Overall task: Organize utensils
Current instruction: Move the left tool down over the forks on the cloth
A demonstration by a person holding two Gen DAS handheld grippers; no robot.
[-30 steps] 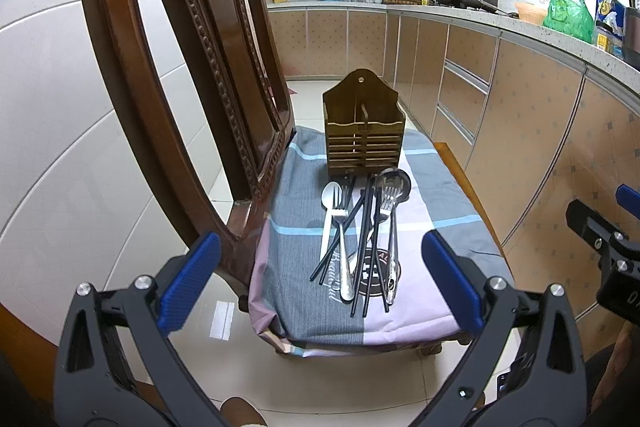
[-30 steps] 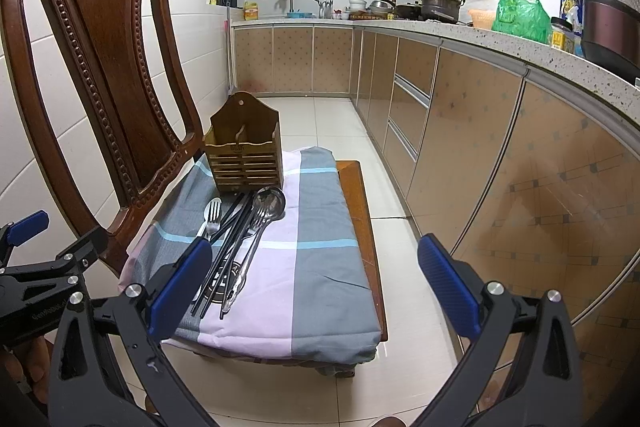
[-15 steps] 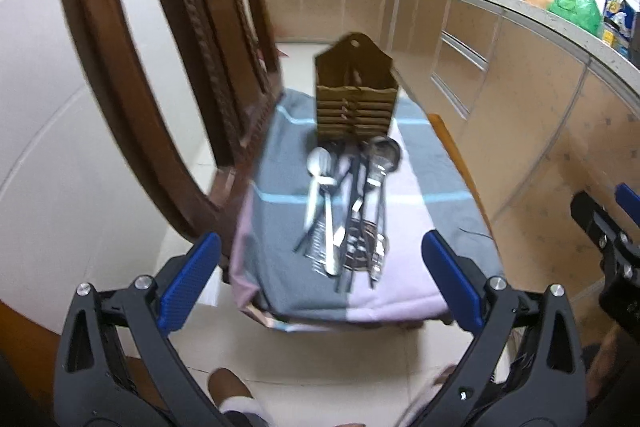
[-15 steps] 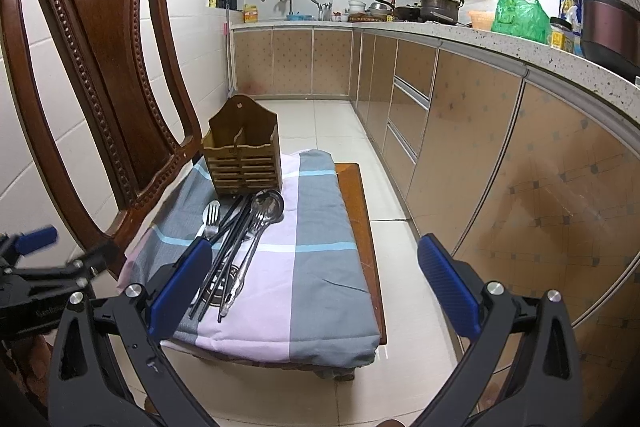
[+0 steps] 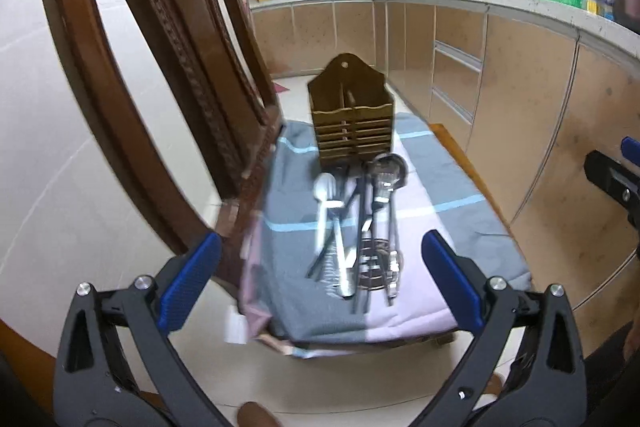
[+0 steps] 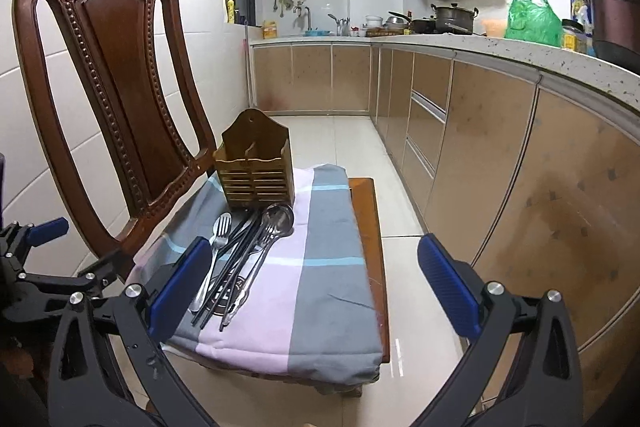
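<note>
Left gripper (image 5: 320, 279) and right gripper (image 6: 314, 281) both gape wide, holding nothing, short of the near edge of the chair (image 6: 108, 67) seat. On the checked cloth (image 6: 320, 267) lies a bundle of utensils (image 6: 244, 251): fork, ladle, spoons and dark chopsticks, long axes running front to back, heads toward the wooden caddy (image 6: 256, 167), handles toward the grippers. Caddy stands upright at the bundle's far end, two compartments, nothing seen inside.

From my feed: shiny metal utensils (image 6: 256, 243) on matt cloth (image 6: 320, 267), slatted wooden holder (image 6: 256, 173), glossy carved wood chair (image 6: 108, 67).
</note>
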